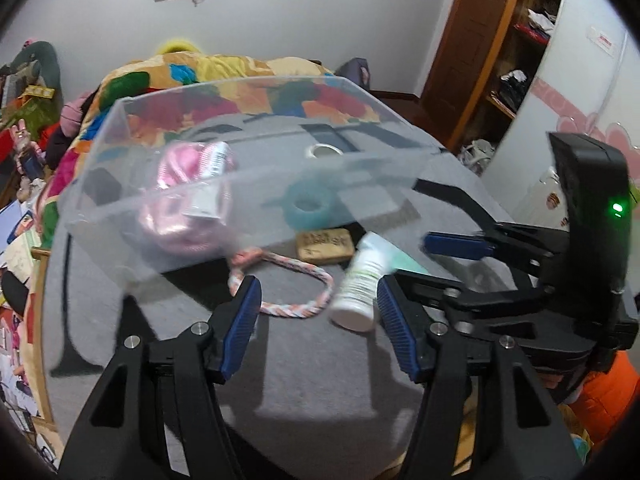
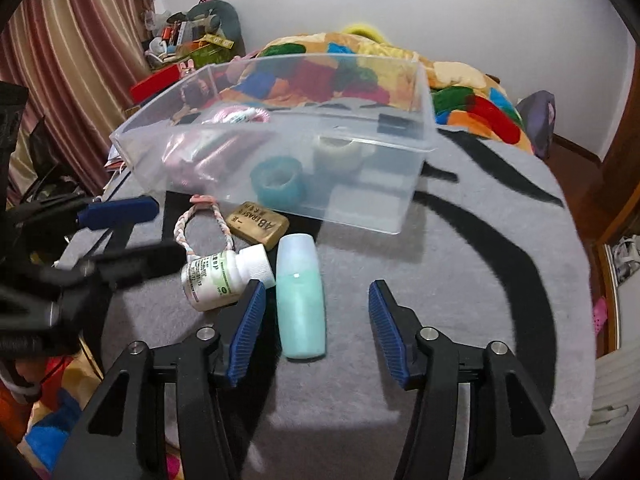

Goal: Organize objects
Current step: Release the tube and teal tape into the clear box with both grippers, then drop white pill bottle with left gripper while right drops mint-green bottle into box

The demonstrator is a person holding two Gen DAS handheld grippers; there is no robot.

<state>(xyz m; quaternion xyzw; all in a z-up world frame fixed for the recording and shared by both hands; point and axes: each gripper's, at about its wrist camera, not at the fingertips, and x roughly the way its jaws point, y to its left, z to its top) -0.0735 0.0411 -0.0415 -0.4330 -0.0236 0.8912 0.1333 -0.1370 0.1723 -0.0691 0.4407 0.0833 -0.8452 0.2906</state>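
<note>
Lining up on loose items at the bin's (image 2: 404, 204) 6 o'clock: left gripper (image 1: 318, 316) spread near the pill bottle (image 1: 358, 284), right gripper (image 2: 318, 320) spread around the teal bottle (image 2: 301, 300). We should centre, then squeeze (bottles roll). Right view alone reads the eraser (image 2: 258, 223) label and the clear tape (image 2: 338, 152); left is blurred.

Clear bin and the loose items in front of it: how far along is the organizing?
Partly done. The clear bin already holds a teal tape roll, a pale tape roll and pink items. Both grippers are open, holding nothing. Left outside: braided cord, abrasive block, white bottle, mint bottle.
</note>
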